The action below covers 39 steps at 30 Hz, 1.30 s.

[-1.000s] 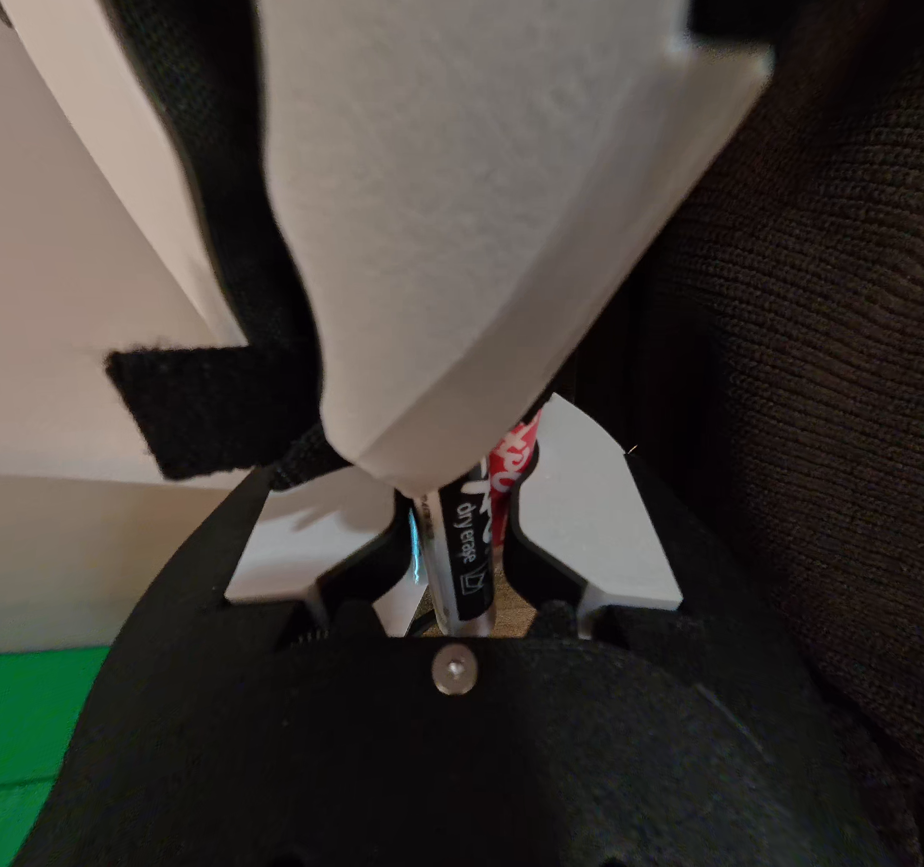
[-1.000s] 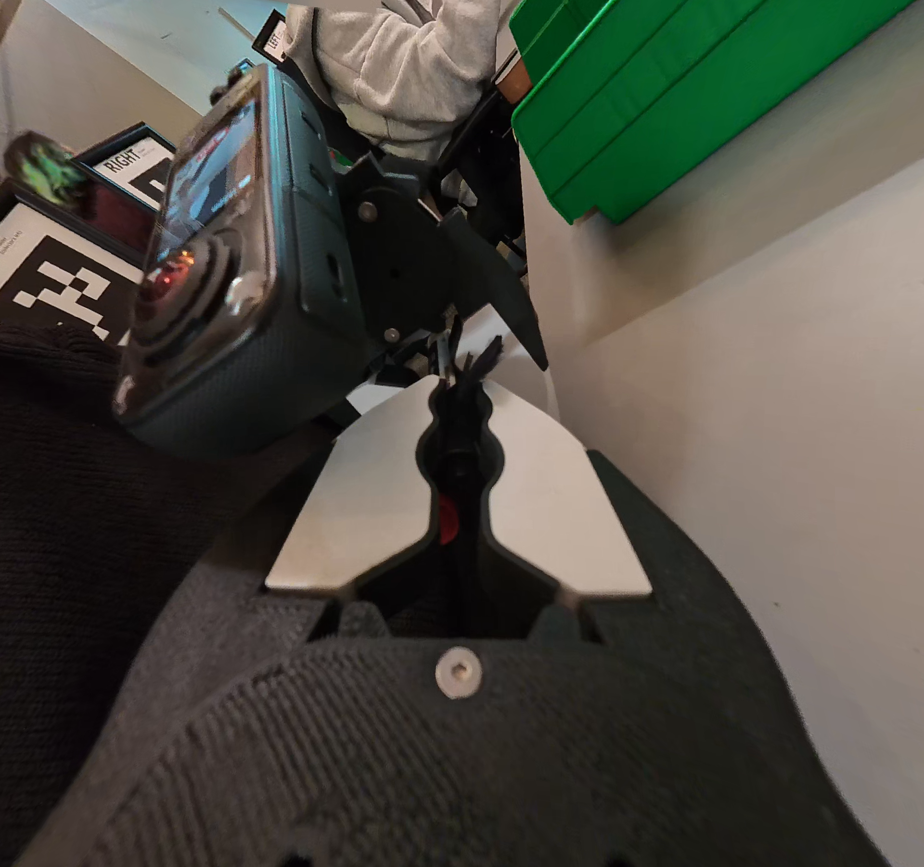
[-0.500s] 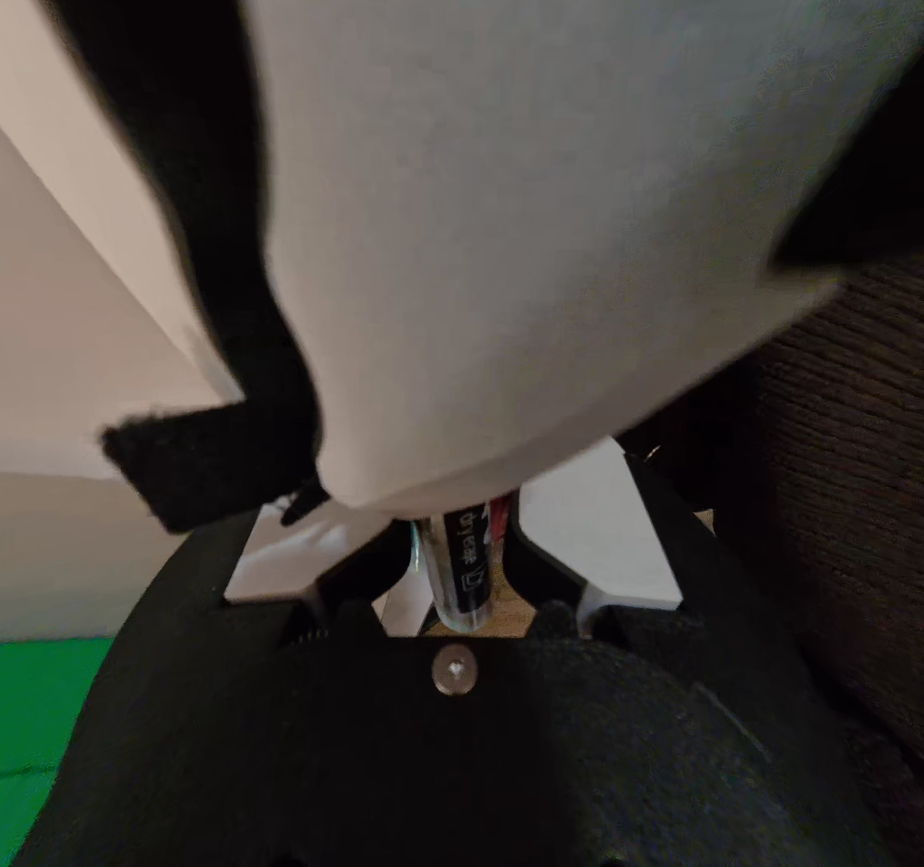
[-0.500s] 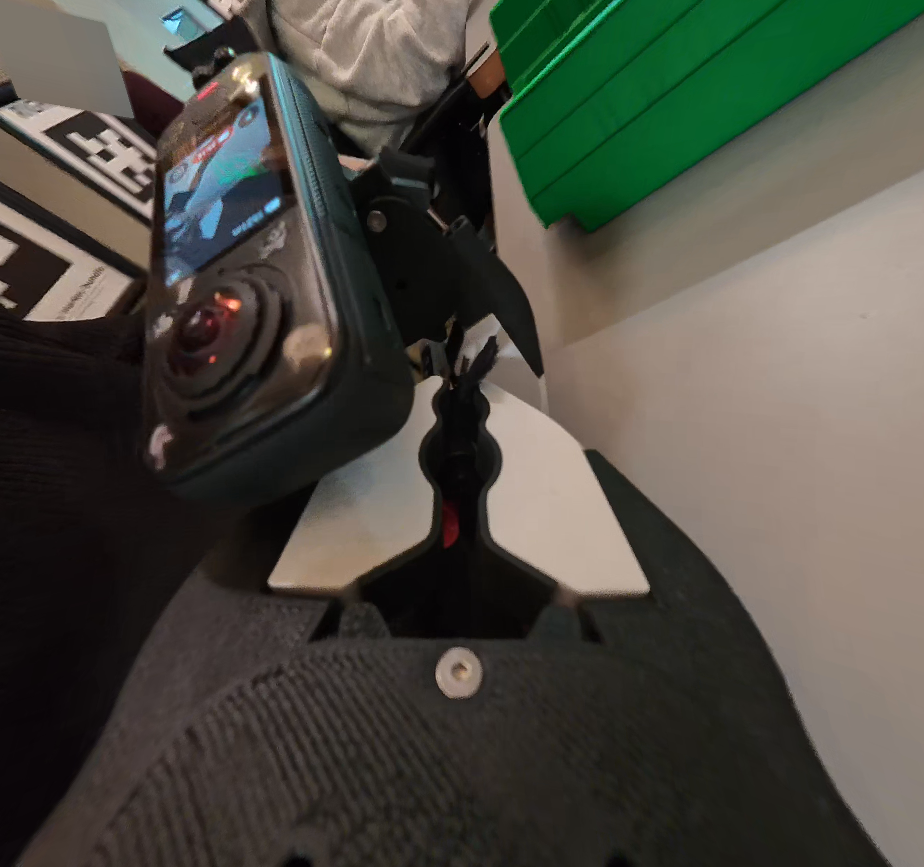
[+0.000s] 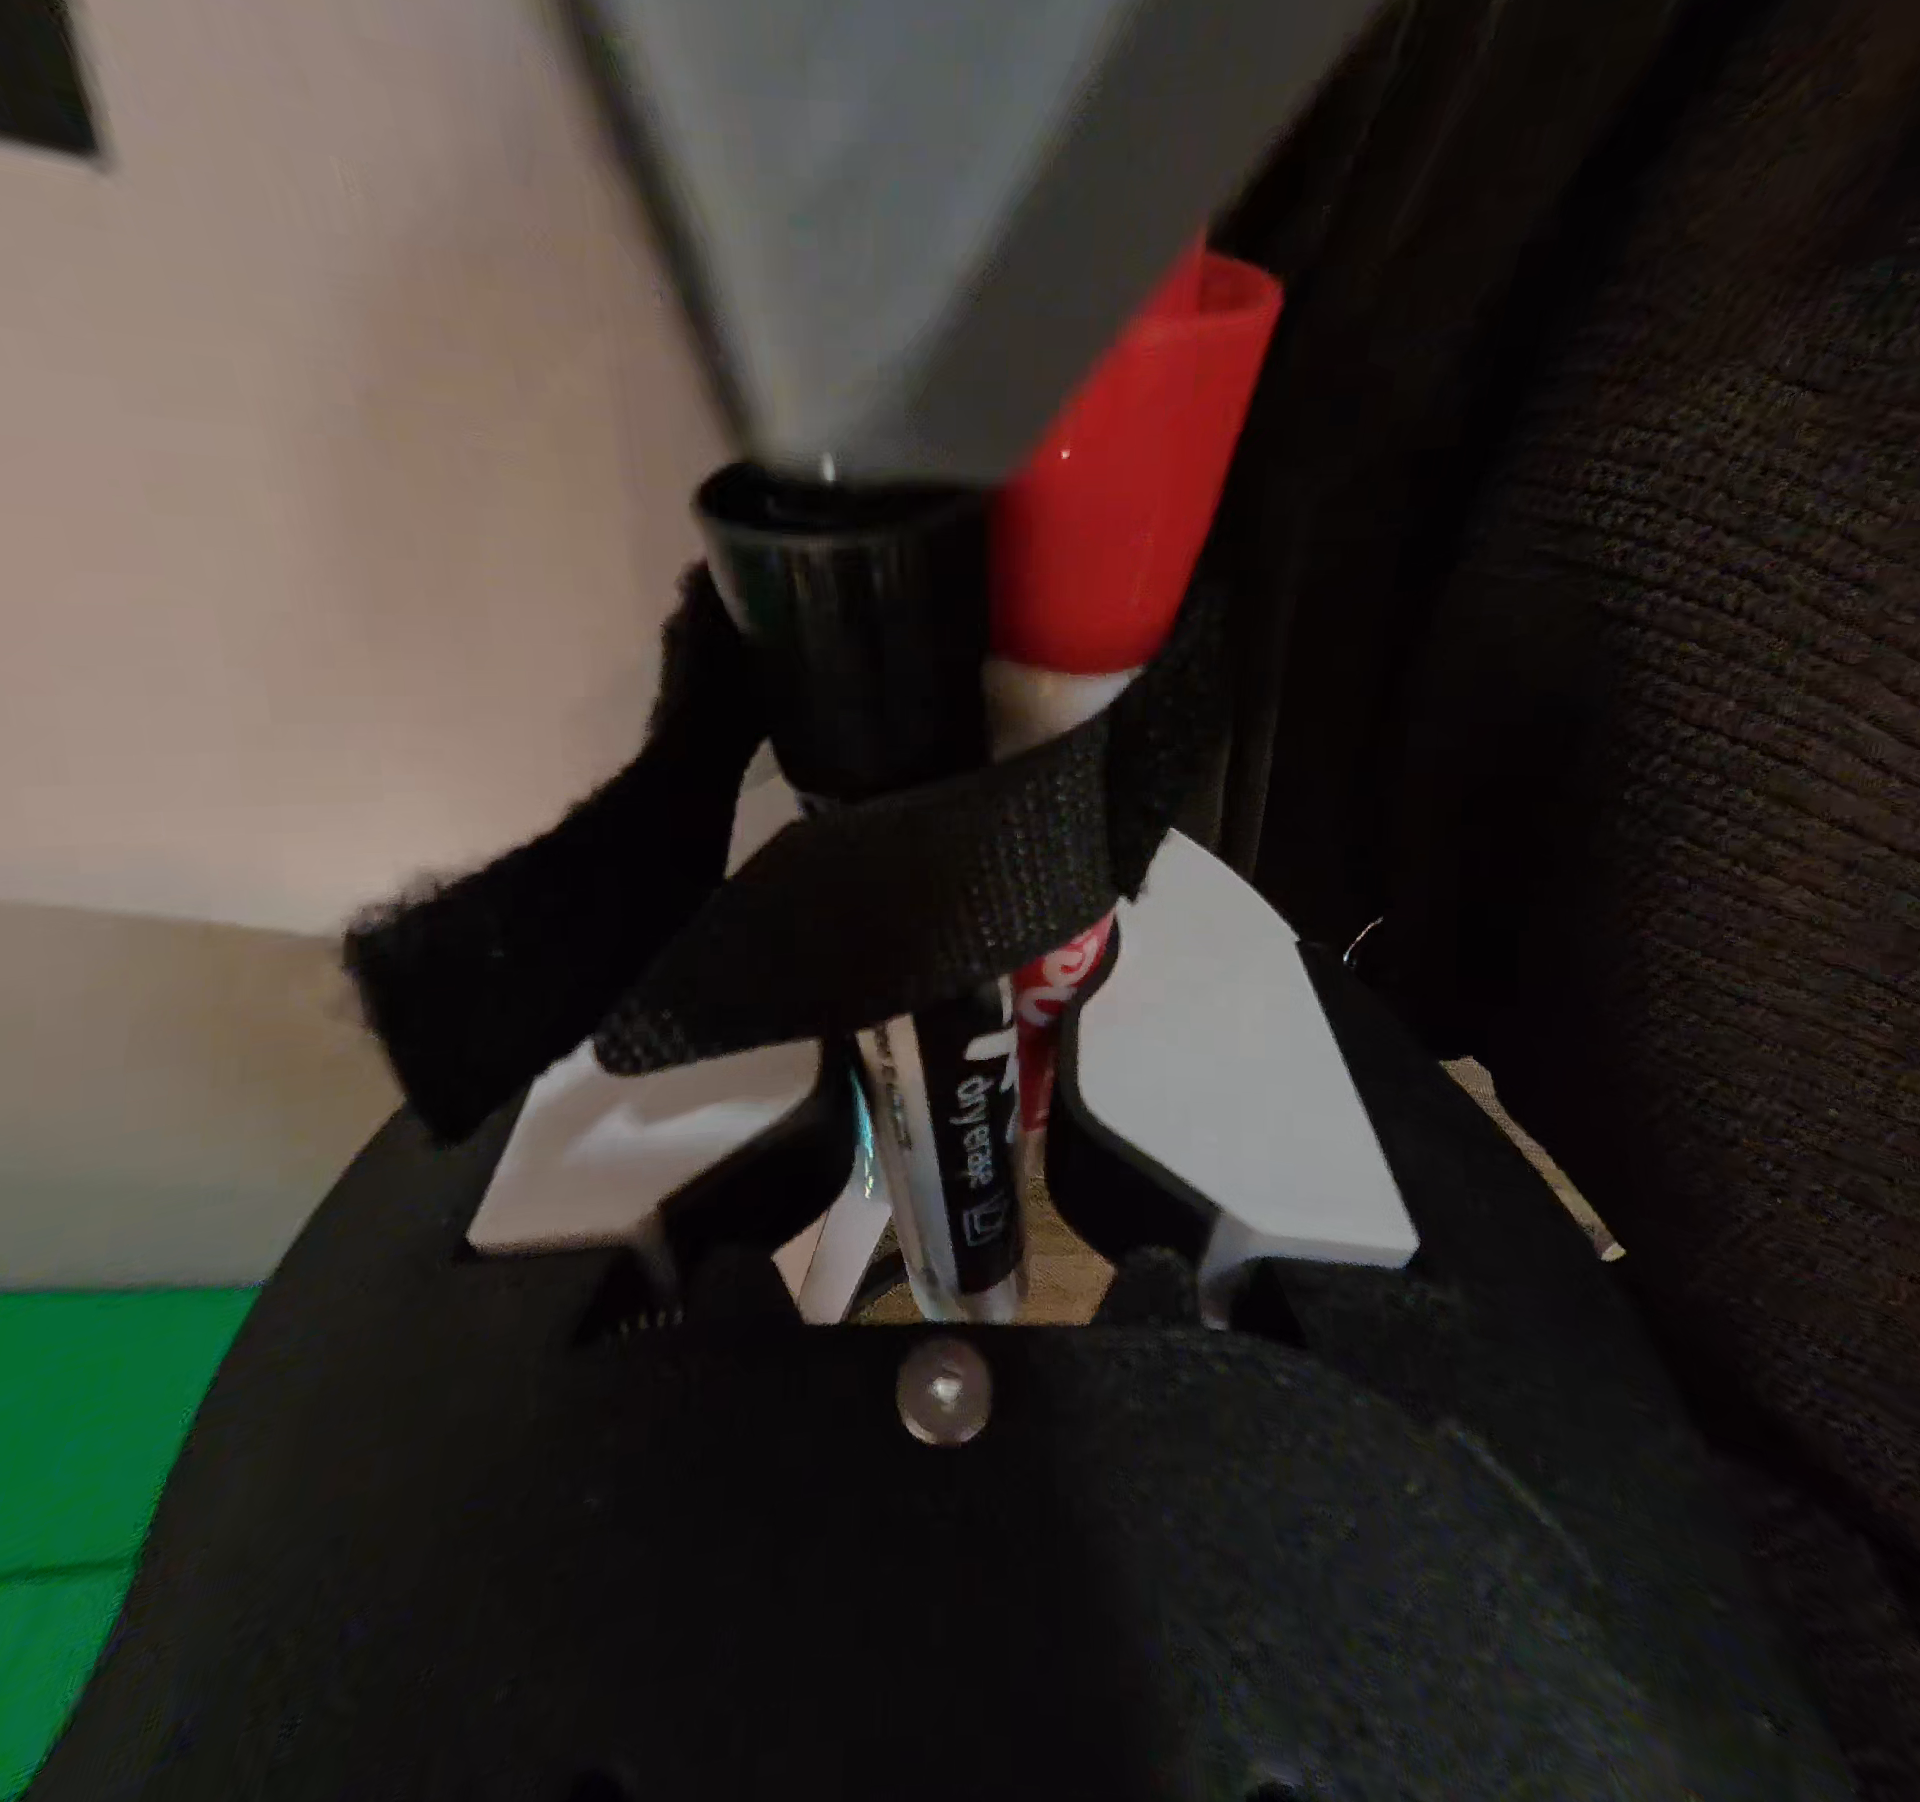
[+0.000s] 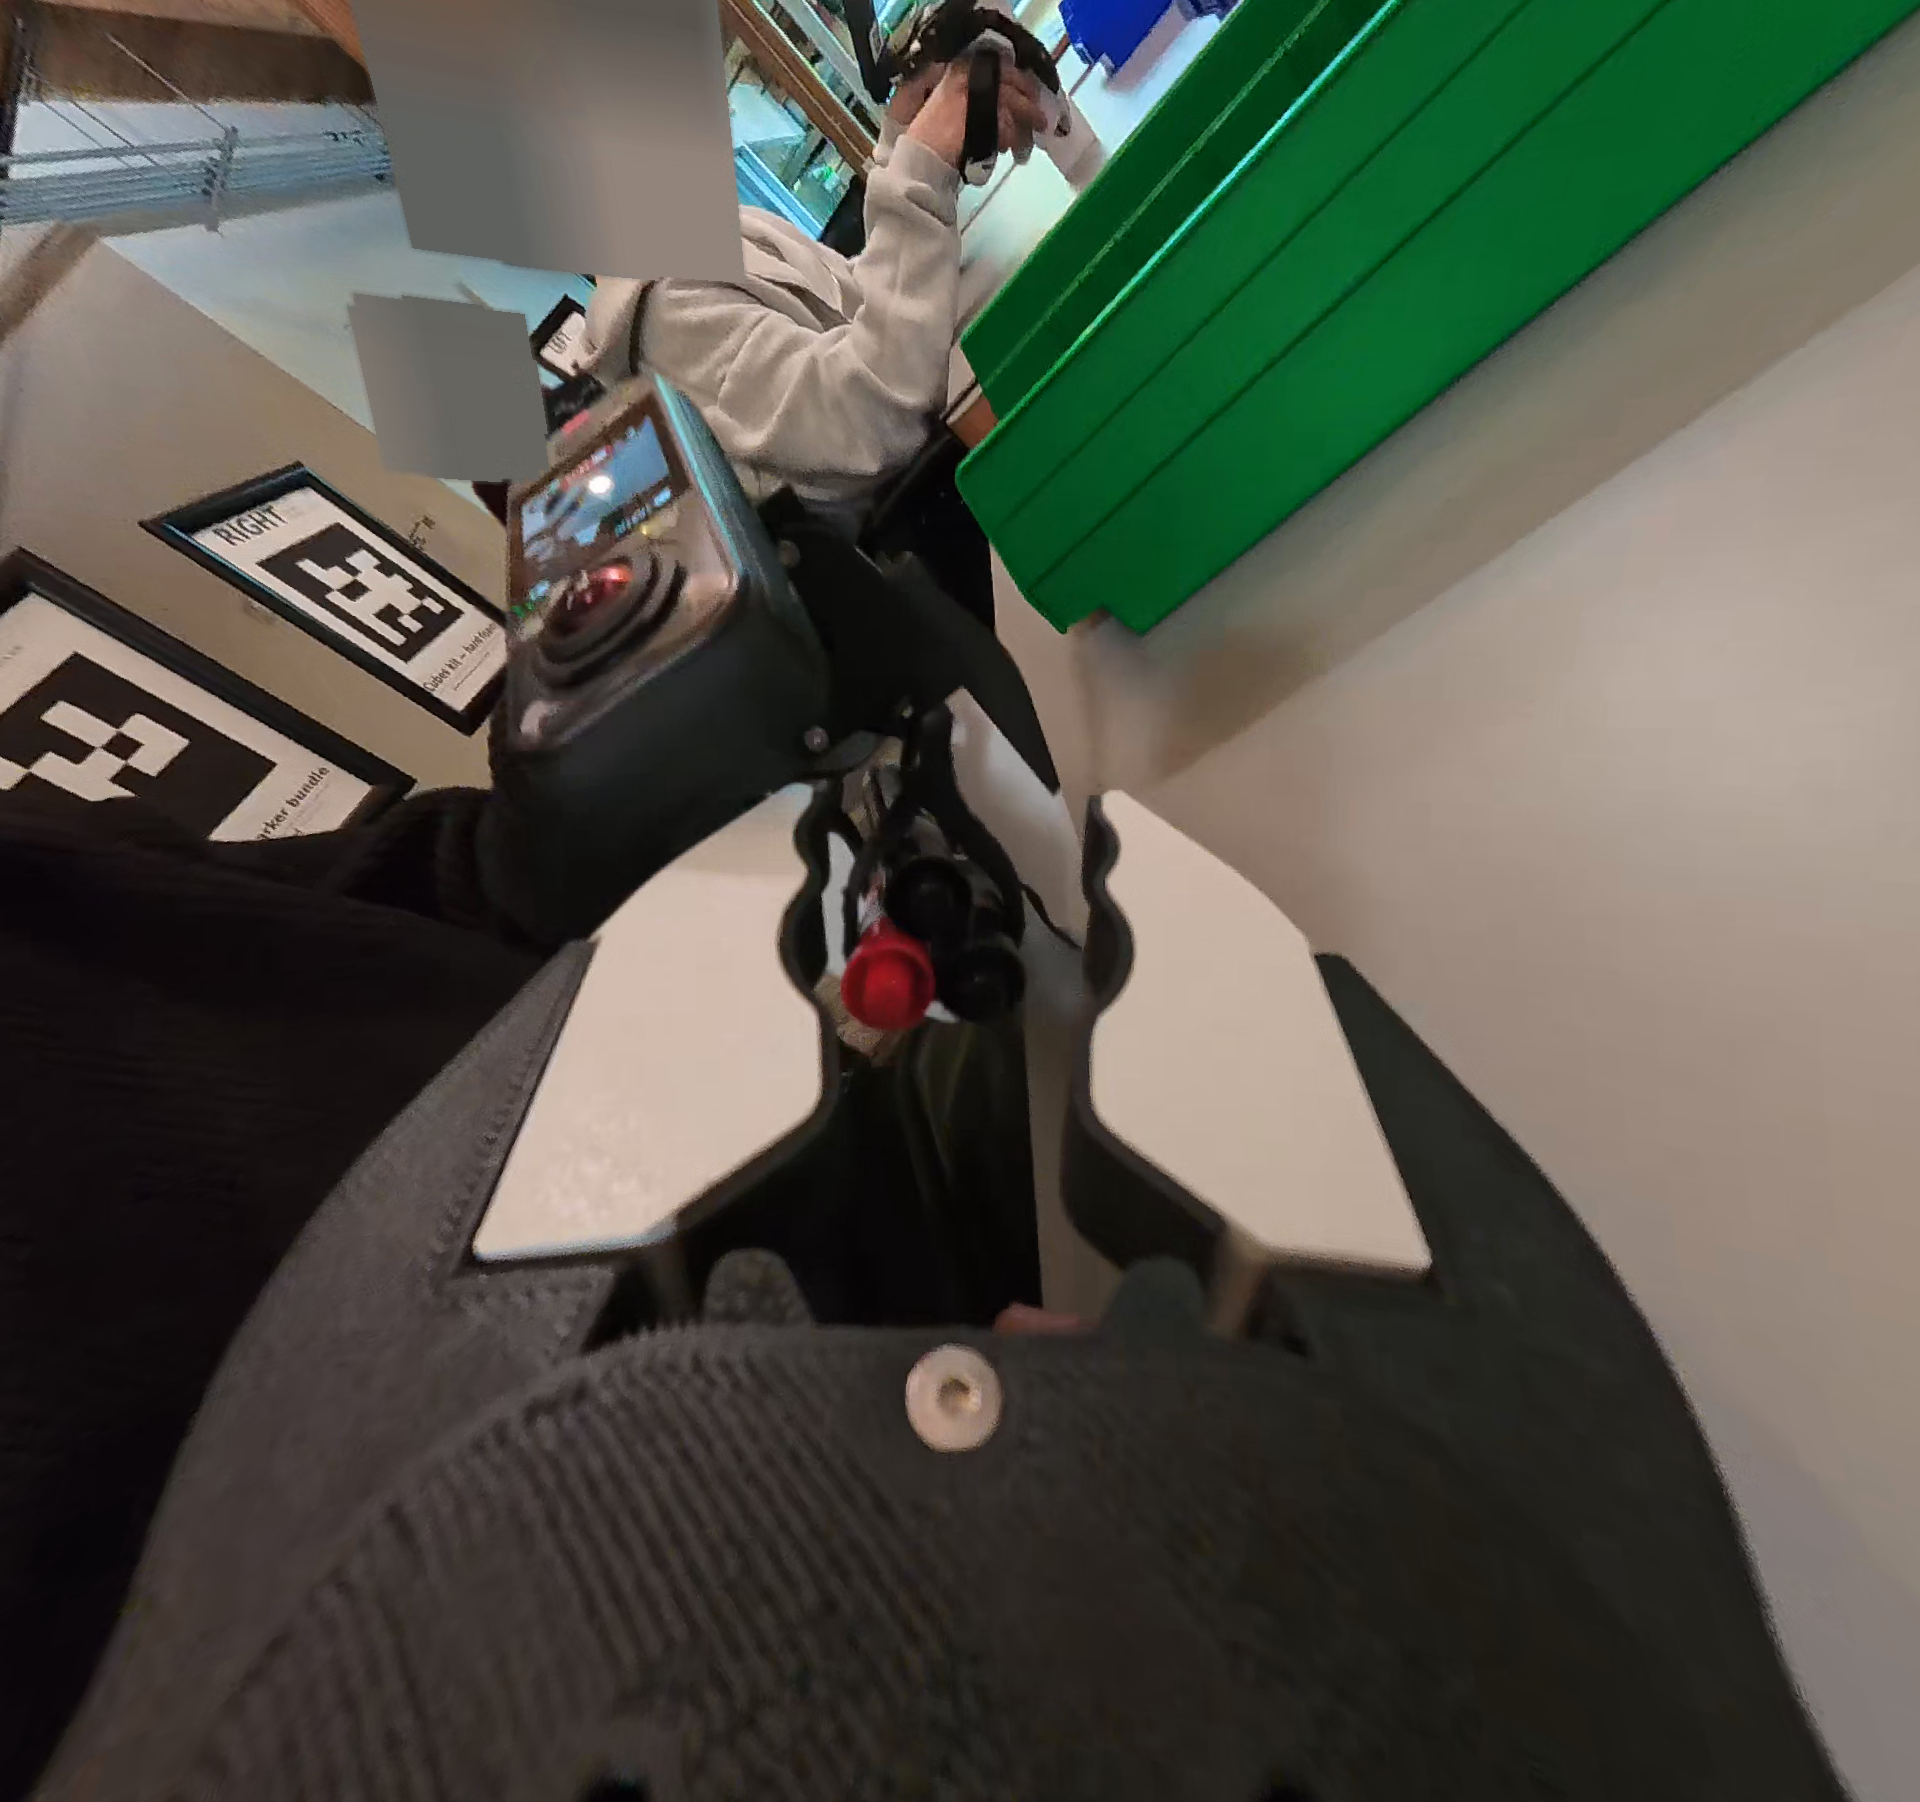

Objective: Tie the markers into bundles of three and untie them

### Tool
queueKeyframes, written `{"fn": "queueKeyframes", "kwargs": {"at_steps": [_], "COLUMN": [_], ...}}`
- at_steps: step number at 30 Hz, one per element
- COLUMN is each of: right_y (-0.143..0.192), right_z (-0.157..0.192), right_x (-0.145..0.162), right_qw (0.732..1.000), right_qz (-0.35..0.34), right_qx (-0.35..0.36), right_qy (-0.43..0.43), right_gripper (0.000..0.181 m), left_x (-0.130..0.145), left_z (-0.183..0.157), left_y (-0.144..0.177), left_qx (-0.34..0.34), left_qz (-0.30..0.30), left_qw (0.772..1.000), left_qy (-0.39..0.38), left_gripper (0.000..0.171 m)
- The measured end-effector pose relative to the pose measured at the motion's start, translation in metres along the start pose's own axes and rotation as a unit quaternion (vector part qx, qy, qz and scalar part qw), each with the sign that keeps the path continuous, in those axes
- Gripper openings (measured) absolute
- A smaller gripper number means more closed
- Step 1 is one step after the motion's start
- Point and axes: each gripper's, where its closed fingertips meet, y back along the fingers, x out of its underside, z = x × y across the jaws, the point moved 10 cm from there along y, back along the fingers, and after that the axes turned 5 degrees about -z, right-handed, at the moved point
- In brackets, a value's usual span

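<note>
Between the left tongs point(image 5: 961, 1077) sits a marker bundle point(image 5: 966, 672), clamped by its barrels, black strap point(image 5: 894, 905) wound round it. Right tongs point(image 6: 951, 921), shut on the bundle's capped end half a second ago, now stand wide and just clear of the caps. Strap end seems loose, though blur obscures it. Green bins point(image 6: 1403, 246) lie beyond the bundle.

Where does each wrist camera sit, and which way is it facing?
Left wrist view: on the left gripper, looking along its fingers, shut on the marker bundle; a dark sleeve shows at right.
Right wrist view: on the right gripper, looking between open fingers at the left gripper's camera and green bins.
Shared: the marker bundle, seen from opposite ends.
</note>
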Motion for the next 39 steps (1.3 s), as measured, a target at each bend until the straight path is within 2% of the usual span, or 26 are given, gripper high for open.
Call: {"fn": "queueKeyframes", "kwargs": {"at_steps": [1,5,10,16,19,22,30,39], "right_y": [0.000,-0.004,0.003,0.033,0.037,0.028,0.009,-0.004], "right_z": [-0.001,-0.006,-0.009,-0.019,-0.020,-0.018,-0.019,-0.016], "right_x": [0.002,0.014,0.020,0.022,0.028,0.037,0.054,0.058], "right_qw": [1.000,0.997,0.997,0.983,0.979,0.978,0.967,0.972], "right_qz": [0.009,0.044,0.001,-0.025,-0.023,-0.026,-0.113,-0.084], "right_qx": [0.006,0.056,0.073,0.175,0.192,0.188,0.086,0.086], "right_qy": [0.005,0.009,-0.033,-0.047,-0.064,-0.087,-0.211,-0.201], "right_gripper": [0.047,0.043,0.036,0.022,0.019,0.016,0.010,0.011], "left_x": [0.001,0.003,0.003,-0.004,-0.009,-0.015,-0.028,-0.032], "left_z": [0.002,0.010,0.019,0.027,0.032,0.034,0.028,0.021], "left_y": [0.001,0.004,0.005,0.006,0.008,0.009,0.008,0.010], "left_qx": [-0.001,-0.009,-0.018,-0.021,-0.020,-0.012,0.007,0.019], "left_qz": [-0.001,0.009,0.027,0.039,0.034,0.021,0.003,-0.010], "left_qw": [1.000,1.000,0.999,0.999,0.999,1.000,1.000,0.999], "left_qy": [0.003,0.020,0.026,0.014,0.012,0.007,-0.017,-0.029], "left_gripper": [0.041,0.041,0.041,0.042,0.043,0.042,0.043,0.036]}}
